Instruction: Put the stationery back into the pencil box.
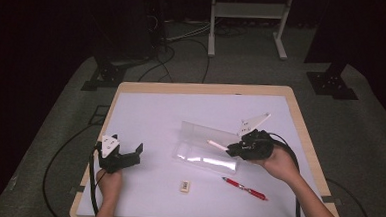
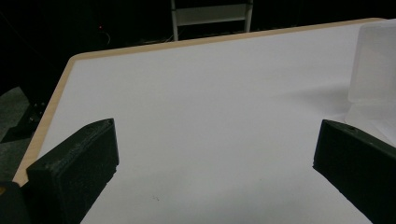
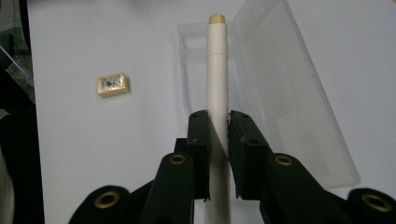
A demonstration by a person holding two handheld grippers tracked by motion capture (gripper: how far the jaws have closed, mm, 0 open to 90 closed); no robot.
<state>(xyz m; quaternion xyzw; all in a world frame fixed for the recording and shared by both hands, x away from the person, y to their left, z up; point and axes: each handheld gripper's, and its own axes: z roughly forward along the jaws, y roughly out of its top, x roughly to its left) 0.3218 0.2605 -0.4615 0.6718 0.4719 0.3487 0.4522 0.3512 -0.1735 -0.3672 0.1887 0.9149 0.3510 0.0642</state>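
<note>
Pen (image 3: 217, 79), white with a tan tip, sits clamped between the closed fingers (image 3: 201, 140) of the right gripper (image 1: 233, 149), sticking out past them over the clear box (image 1: 206, 148). In the high view the pen (image 1: 217, 145) points left, its tip above the box's open tray, and the right hand (image 1: 278, 163) holds the gripper at the box's right end. In the right gripper view the box (image 3: 289, 93) lies open, its lid folded out to one side and the narrow tray just beneath the pen's far end; whether the pen touches the tray cannot be told.

The left gripper (image 1: 128, 155) rests near the left edge of the tabletop (image 1: 156, 111), well apart from the box, held by the left hand (image 1: 109, 181). Its fingers (image 2: 79, 163) stand wide apart with nothing between them, only bare white surface, and a corner of the box (image 2: 376, 65) shows at the right edge of the left gripper view.

An eraser (image 1: 185, 186) lies on the tabletop in front of the box, and a red pen (image 1: 244, 188) lies to its right, near the right forearm. In the right gripper view the eraser (image 3: 112, 84) lies left of the box, apart from it.
</note>
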